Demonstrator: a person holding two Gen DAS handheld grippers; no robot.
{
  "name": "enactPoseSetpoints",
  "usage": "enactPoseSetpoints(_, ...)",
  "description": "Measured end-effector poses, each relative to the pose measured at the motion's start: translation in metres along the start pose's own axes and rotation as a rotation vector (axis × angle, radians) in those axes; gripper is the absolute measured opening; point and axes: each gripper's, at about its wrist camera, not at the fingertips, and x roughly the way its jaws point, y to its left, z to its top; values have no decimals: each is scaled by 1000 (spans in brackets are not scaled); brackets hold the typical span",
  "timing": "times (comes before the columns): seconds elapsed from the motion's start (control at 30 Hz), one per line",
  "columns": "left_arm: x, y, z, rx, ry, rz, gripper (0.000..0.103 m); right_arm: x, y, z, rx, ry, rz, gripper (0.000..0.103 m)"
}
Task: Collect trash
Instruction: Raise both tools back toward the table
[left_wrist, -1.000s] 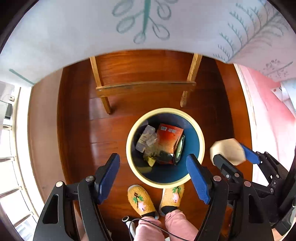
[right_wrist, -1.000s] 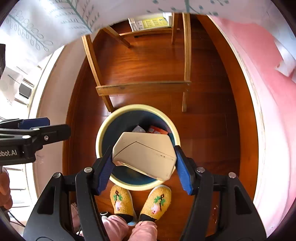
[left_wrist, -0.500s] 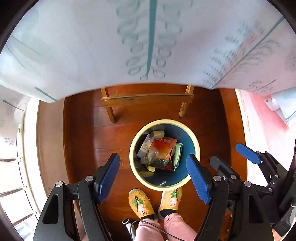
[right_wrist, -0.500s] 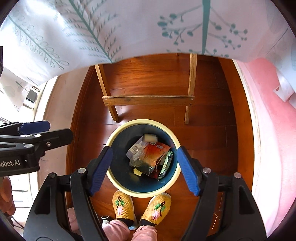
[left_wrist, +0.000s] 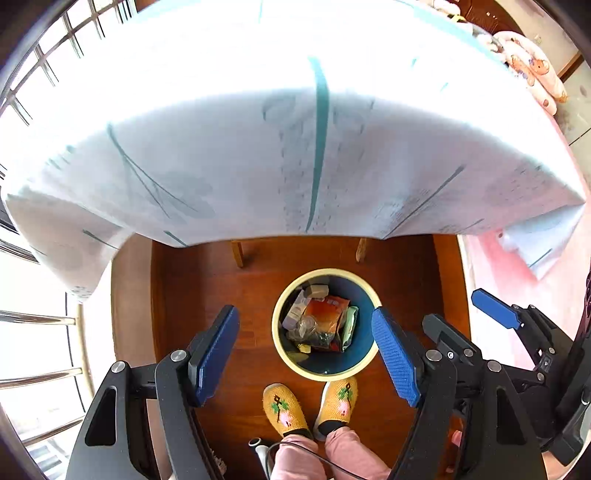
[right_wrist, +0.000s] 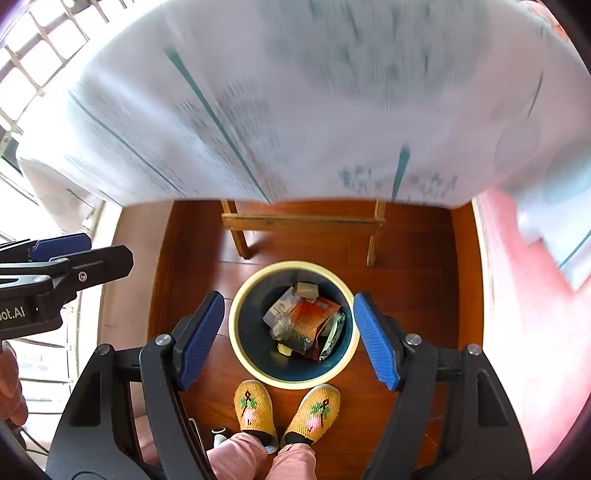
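Observation:
A round bin (left_wrist: 295, 363) with a cream rim and dark blue inside stands on the wooden floor; it also shows in the right wrist view (right_wrist: 240, 354). Inside lie several pieces of trash: an orange packet (left_wrist: 325, 317), a pale box (right_wrist: 306, 290), clear wrappers. My left gripper (left_wrist: 304, 350) is open and empty, high above the bin. My right gripper (right_wrist: 290, 336) is open and empty, also above the bin, and its blue fingers (left_wrist: 493, 308) show at the right of the left wrist view.
A table with a white leaf-patterned cloth (left_wrist: 295, 147) hangs over the far side; its wooden legs and crossbar (right_wrist: 303, 223) stand behind the bin. The person's yellow slippers (right_wrist: 255, 410) are just in front of the bin. Window bars (left_wrist: 37, 369) are on the left.
The right gripper let go of a beige flat piece, which dropped into the bin, and opened. Both grippers have risen, so the bin looks smaller and more tablecloth shows.

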Motion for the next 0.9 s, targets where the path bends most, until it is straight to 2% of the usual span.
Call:
enactPoseSetpoints(0.13, -48, -3, 7, 29, -50, -2, 75, -35, 9, 14, -15, -20, 20, 70)
enactPoseSetpoints(0.37, -131, -19, 25, 111, -170, 48, 76, -98, 21, 40, -61, -69, 48, 70)
enactPoseSetpoints(0.63, -198, -37, 49, 115, -249, 56, 77, -160, 13, 69, -89, -157, 73, 70)
enactPoseSetpoints(0.73, -216, -44, 57, 120, -257, 72, 77, -185, 9, 78, -82, -192, 77, 70)
enactPoseSetpoints(0.9, -257, -60, 78, 171, -314, 120, 77, -226, 3, 88, -76, -264, 83, 71)
